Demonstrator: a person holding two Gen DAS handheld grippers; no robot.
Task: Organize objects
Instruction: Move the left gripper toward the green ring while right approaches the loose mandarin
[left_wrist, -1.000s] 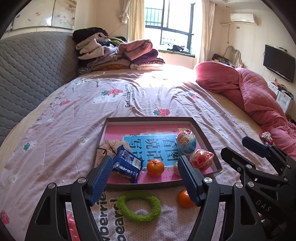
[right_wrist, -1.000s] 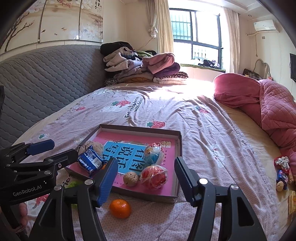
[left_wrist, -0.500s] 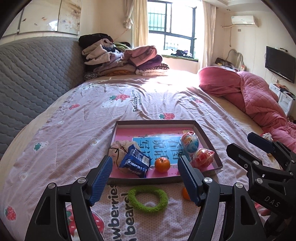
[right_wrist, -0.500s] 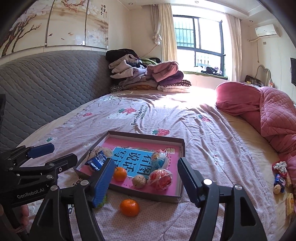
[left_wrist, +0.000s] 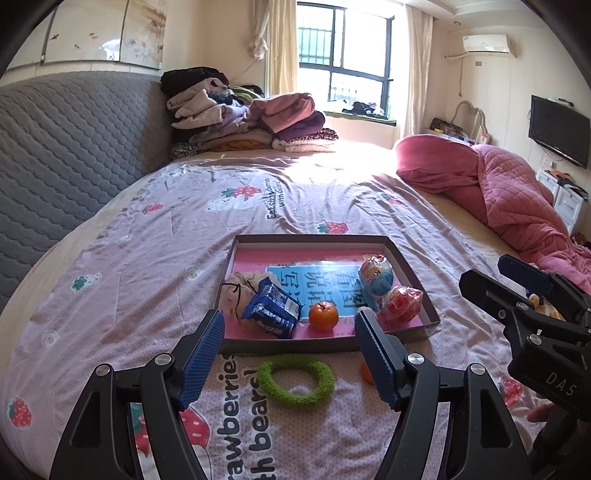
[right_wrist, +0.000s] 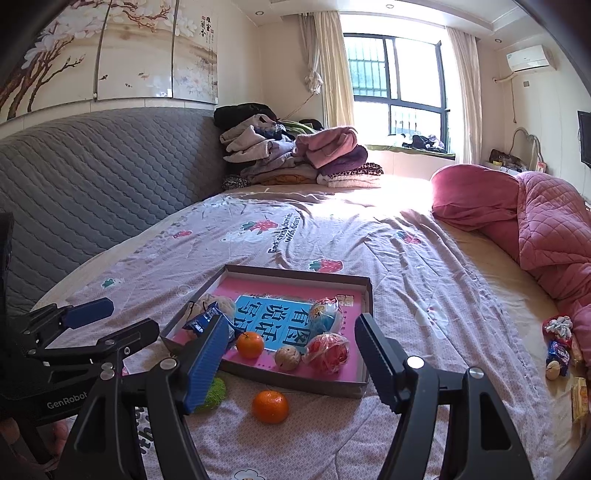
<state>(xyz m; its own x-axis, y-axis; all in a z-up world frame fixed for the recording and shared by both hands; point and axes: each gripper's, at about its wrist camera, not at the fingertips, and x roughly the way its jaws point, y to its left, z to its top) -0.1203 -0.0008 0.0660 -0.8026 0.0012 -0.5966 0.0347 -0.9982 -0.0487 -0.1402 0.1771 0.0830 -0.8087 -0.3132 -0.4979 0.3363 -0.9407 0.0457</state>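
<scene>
A shallow brown box with a pink floor (left_wrist: 413, 273) (right_wrist: 295, 275) lies on the bed. It holds a blue snack packet (left_wrist: 272, 313), a beige pouch (left_wrist: 240, 286), an orange (left_wrist: 323, 316) (right_wrist: 250, 344), a wrapped egg toy (left_wrist: 376, 272), a red wrapped ball (left_wrist: 403, 303) (right_wrist: 327, 352) and a brown nut (right_wrist: 287, 357). A green fuzzy ring (left_wrist: 295, 379) and a second orange (right_wrist: 270, 406) lie on the sheet in front of the box. My left gripper (left_wrist: 291, 363) is open above the ring. My right gripper (right_wrist: 288, 363) is open above the loose orange.
A grey padded headboard (left_wrist: 66, 147) runs along the left. Folded clothes (left_wrist: 251, 122) are stacked at the far end. A pink quilt (left_wrist: 509, 192) lies on the right. Small wrapped snacks (right_wrist: 559, 347) lie at the bed's right edge.
Both grippers have pulled back and up from the box, so the box and items look smaller and farther. Both stay open and empty.
</scene>
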